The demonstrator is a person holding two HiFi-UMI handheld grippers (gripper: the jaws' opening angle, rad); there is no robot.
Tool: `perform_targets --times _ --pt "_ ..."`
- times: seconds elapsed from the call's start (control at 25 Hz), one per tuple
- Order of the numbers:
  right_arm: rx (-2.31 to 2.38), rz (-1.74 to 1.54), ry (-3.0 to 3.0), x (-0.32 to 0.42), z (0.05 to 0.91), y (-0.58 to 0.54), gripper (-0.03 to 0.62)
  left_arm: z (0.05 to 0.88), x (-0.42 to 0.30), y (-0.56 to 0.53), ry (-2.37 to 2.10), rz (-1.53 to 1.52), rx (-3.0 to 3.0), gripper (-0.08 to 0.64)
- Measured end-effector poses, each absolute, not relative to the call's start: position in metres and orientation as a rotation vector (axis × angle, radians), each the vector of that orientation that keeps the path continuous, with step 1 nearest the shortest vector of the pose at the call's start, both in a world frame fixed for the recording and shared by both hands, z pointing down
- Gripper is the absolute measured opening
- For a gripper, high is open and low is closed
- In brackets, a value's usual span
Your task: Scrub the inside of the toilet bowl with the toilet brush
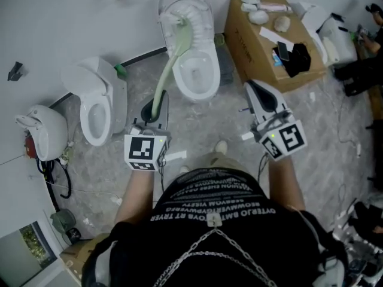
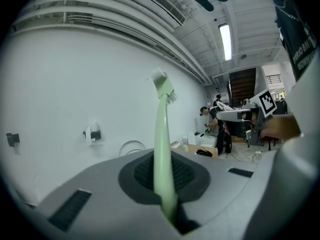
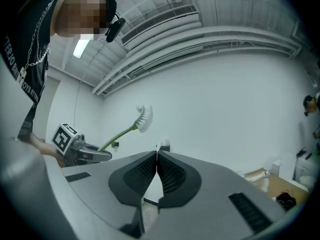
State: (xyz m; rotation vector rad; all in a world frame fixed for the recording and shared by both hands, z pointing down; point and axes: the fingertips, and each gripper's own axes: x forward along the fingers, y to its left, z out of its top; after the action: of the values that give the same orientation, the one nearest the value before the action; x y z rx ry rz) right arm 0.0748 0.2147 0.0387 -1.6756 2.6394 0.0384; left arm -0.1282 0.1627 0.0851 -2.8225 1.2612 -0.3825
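Note:
A pale green toilet brush (image 1: 170,58) rises from my left gripper (image 1: 154,111), which is shut on its handle. Its white bristle head (image 1: 169,20) hangs above the raised lid of the middle toilet (image 1: 197,70), outside the bowl. In the left gripper view the brush (image 2: 162,149) stands up between the closed jaws, bristles up against the white wall. My right gripper (image 1: 258,98) is shut with nothing in it, held to the right of that toilet. Its own view shows the brush (image 3: 137,121) and the left gripper (image 3: 75,146) off to the left.
A second toilet (image 1: 96,109) stands at the left with a toppled white fixture (image 1: 42,130) beside it. A cardboard box (image 1: 269,46) with loose items sits right of the middle toilet. Cables and clutter line the right edge. People stand at the far right (image 2: 220,129).

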Motion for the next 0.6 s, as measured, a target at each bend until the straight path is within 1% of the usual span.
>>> perform_targets --times 0.6 --pt "-1.456 0.046 2.794 0.130 0.034 0.166 0.009 0.080 -0.080 0.123 1.485 -0.404 -2.734 0.002"
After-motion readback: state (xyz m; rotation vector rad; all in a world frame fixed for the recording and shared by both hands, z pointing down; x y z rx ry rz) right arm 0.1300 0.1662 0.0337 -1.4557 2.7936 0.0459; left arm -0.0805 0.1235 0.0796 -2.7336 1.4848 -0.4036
